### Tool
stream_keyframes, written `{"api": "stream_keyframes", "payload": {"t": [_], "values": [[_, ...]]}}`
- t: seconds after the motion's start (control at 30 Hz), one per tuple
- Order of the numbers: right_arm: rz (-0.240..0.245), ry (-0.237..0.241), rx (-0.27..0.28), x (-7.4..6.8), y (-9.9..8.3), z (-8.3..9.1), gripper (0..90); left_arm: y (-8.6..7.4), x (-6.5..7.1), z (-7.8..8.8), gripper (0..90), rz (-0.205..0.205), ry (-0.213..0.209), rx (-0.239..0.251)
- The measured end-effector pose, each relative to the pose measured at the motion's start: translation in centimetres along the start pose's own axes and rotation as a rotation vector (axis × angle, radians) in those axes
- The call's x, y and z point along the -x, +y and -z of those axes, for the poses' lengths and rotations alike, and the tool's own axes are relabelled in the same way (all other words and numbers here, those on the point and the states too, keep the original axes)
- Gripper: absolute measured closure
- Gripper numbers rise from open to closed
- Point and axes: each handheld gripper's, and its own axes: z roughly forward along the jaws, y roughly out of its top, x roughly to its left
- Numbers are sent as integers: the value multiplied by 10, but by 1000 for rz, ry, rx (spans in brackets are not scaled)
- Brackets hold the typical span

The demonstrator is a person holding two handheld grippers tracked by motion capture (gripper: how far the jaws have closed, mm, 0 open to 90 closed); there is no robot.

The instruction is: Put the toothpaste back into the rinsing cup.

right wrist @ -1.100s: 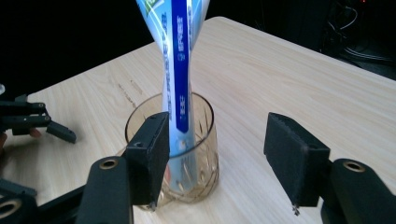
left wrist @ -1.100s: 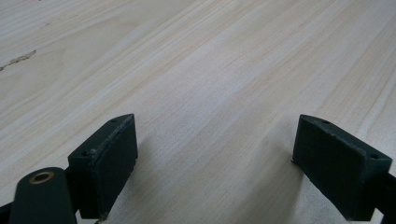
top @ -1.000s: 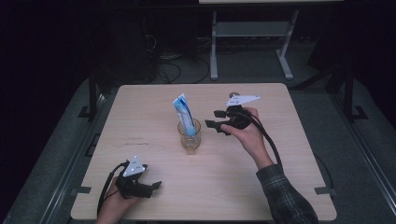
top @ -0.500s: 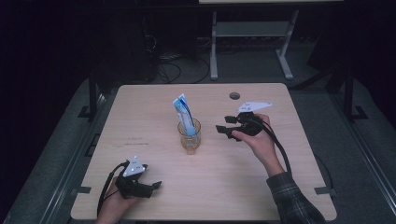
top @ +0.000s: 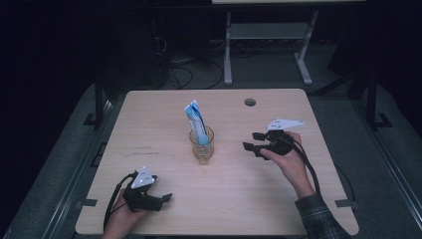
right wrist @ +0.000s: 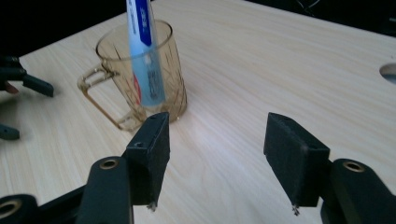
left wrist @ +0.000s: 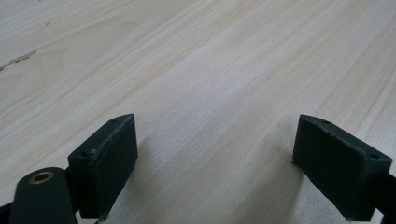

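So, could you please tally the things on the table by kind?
Mug: 1
Tube: 1
Grippers, left and right: 2
Total: 4

Desk [top: 164, 109]: pale wood-grain top, rounded corners, one round cable hole [top: 250, 102] near the far right edge; a faint dark scuff mark on its left part. Lit from above, the brightest area in the room.

Floor [top: 393, 164]: grey, dim, visible on both sides of the desk and beyond it.

Metal frame [top: 268, 35]: light grey uprights and a crossbar standing behind the desk, carrying a pale top at the upper edge of the high view.

Cables [top: 179, 77]: loose dark loops lying on the floor behind the desk, left of the frame.

Surroundings: far wall and corners lost in darkness.
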Motion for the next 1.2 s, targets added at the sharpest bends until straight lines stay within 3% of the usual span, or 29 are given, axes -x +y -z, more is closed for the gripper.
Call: {"api": "stream_keyframes", "payload": {"t": [0.43, 0.97, 1.2], "values": [[-32, -42, -36, 7, -39, 27, 405, 0, 0, 0, 132, 0, 0, 1], [-63, -78, -59, 10, -72, 48, 376, 0, 1, 1, 132, -3, -3, -1], [-73, -115, -68, 12, -87, 58, 345, -1, 1, 1, 132, -4, -3, 1]]}}
